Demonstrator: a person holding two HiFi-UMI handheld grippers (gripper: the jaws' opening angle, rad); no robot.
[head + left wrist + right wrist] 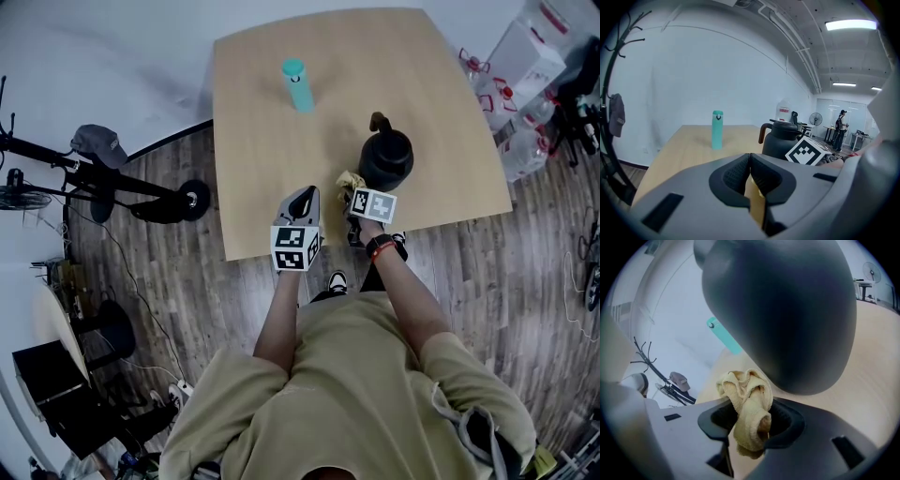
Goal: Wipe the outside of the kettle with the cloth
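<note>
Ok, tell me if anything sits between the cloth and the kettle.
Nothing visible does. The cloth, pinched by the right gripper, faces the kettle directly; the bottle stands well off to the side.

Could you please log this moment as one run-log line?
right gripper: shut on cloth, close by kettle | left gripper: shut, empty | contact: unclear

The left hand-held gripper (750, 161), jaws together, faces a black kettle (780, 140) and a teal bottle (717, 130).
</note>
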